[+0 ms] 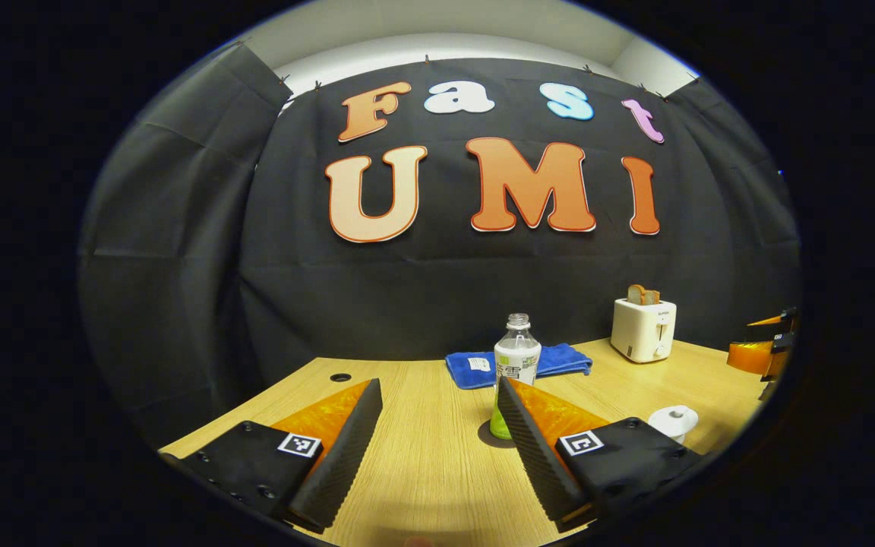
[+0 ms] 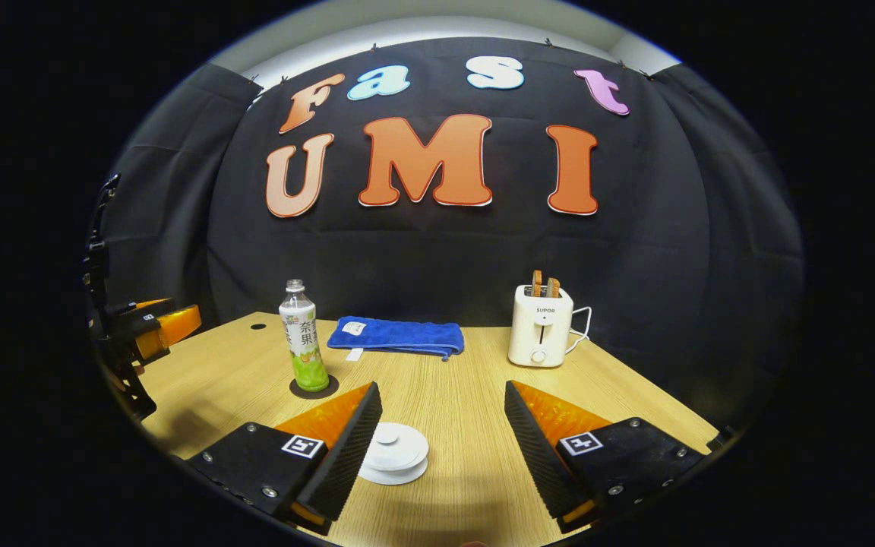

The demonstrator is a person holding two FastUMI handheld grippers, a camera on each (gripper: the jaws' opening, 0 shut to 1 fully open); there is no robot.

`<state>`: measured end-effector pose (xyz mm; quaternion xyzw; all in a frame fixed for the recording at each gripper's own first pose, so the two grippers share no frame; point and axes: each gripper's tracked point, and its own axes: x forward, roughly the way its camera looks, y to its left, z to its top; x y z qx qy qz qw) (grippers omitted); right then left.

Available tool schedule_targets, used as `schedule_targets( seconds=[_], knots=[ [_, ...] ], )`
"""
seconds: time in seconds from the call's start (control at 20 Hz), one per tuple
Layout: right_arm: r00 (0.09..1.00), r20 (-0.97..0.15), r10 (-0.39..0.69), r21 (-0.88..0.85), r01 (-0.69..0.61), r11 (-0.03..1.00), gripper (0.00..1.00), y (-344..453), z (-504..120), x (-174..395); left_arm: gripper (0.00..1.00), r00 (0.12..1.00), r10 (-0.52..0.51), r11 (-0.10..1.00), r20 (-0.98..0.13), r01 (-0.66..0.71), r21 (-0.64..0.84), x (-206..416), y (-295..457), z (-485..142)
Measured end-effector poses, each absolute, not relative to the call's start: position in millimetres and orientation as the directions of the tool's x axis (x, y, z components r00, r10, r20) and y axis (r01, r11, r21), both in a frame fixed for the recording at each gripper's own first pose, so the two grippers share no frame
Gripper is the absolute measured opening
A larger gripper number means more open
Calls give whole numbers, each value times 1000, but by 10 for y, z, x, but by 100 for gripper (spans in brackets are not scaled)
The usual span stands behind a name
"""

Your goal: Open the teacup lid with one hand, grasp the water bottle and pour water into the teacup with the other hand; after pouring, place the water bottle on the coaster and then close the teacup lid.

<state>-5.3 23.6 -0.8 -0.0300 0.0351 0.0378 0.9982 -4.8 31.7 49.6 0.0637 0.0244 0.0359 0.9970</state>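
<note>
Smooth light wooden table (image 2: 453, 395) | left gripper (image 1: 437, 425) spread wide, holding nothing; clear plastic bottle with green drink (image 1: 516, 372) upright on round dark coaster (image 2: 314, 387), just behind its right finger | right gripper (image 2: 437, 425) spread wide, holding nothing; round white lidded teacup (image 2: 396, 453) beside its left finger, bare wood between fingers

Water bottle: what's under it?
The water bottle stands upright on a dark round coaster on the wooden table. Only the coaster's rim shows around the base; its centre is covered by the bottle.
</note>
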Motion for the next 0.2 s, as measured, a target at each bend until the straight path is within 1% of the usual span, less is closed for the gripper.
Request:
schedule_targets(
  seconds=[0.1,0.15,0.2],
  knots=[
    [994,-75,76,-57,-80,995,97,244,-15,-55,98,996,73,989,-45,-66,129,-61,301,502],
    [994,-75,77,-57,-81,995,97,248,-13,-53,96,996,71,989,-46,-65,131,-58,301,492],
    [994,-76,77,-56,-82,995,97,249,-20,-50,98,996,71,989,-47,-64,132,-70,307,494]
  ],
)
